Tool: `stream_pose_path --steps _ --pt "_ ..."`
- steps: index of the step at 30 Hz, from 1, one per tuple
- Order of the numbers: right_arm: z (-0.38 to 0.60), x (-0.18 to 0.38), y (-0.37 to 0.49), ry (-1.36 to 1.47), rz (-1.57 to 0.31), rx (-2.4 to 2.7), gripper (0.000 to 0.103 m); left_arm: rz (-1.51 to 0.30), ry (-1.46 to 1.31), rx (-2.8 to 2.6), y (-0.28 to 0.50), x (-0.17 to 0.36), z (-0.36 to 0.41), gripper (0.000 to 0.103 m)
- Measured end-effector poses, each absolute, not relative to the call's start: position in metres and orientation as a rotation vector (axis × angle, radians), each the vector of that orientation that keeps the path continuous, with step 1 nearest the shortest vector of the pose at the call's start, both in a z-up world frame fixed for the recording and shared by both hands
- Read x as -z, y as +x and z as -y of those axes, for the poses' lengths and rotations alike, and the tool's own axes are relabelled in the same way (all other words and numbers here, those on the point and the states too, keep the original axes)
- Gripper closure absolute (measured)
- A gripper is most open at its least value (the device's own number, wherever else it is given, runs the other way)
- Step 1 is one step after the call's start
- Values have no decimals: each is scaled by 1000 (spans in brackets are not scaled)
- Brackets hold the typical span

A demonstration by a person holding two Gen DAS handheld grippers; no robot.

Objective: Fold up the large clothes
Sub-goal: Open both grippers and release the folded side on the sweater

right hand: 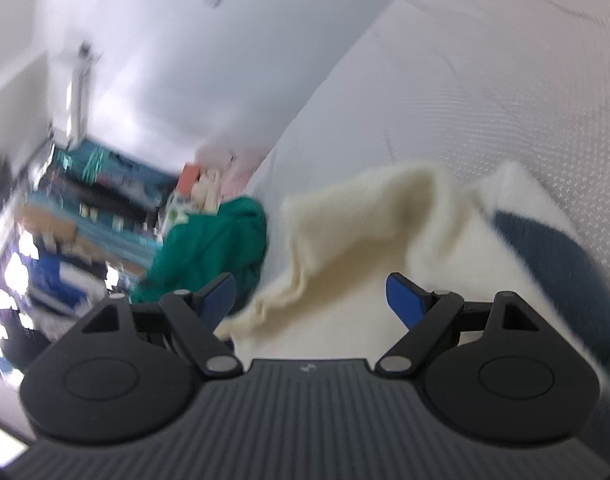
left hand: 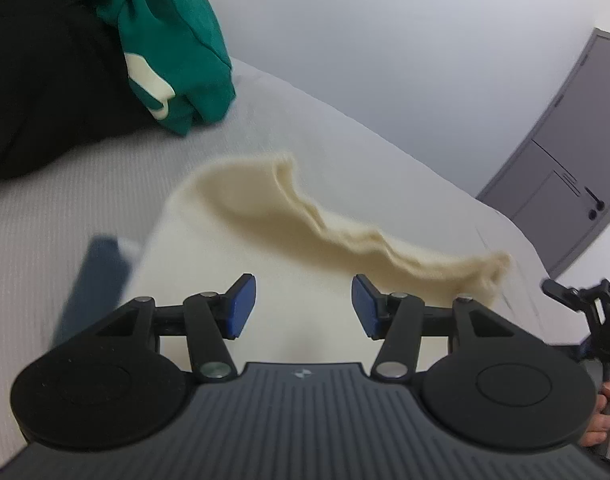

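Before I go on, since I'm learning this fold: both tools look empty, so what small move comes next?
Probably bring both tools down to press the cream sweater's raised edge flat. The left tool and right tool stand open with nothing gripped, and that edge curls up off the bed.

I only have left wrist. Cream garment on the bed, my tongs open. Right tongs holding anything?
Observer: No. The right tongs stand open with nothing pinched; the cream garment lies just ahead of them, its edge lifted and blurred.
Operator: Anything on the far side of the green top? My view stops at the wall.
Observer: In the right wrist view, cluttered shelving stands beyond the green top; too blurred to name the items.
Operator: The dark blue patch by the cream piece, a separate item?
Observer: The right wrist view shows it as a dark blue band against the cream fabric; whether it is part of that garment I cannot tell.
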State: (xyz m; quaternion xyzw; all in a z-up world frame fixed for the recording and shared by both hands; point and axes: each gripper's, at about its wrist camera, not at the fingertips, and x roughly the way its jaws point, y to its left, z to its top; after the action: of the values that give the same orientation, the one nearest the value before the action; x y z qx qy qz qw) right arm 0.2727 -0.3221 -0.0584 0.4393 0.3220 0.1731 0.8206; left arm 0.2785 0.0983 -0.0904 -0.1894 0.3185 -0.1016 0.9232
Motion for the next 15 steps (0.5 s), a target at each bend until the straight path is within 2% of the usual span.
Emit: stream_pose_path --steps 6,7,8,10,11,13,15 --pt "290 44 261 650 -691 -400 19 -650 -300 175 238 100 -75 44" --pt "284 45 263 621 -703 -394 25 -652 -294 175 237 103 -72 44" --pt "279 48 265 581 -723 -378 40 -655 -282 176 235 107 -70 44" --pt "273 56 271 498 -767 -332 52 -665 -229 165 234 116 -61 44" --pt "270 61 276 461 -787 -301 54 -666 -208 159 235 119 -58 44" --pt "266 71 284 412 -813 -251 68 -665 -184 146 240 125 -55 44" --pt "269 78 291 387 -814 -193 71 -658 -182 140 243 127 -55 44"
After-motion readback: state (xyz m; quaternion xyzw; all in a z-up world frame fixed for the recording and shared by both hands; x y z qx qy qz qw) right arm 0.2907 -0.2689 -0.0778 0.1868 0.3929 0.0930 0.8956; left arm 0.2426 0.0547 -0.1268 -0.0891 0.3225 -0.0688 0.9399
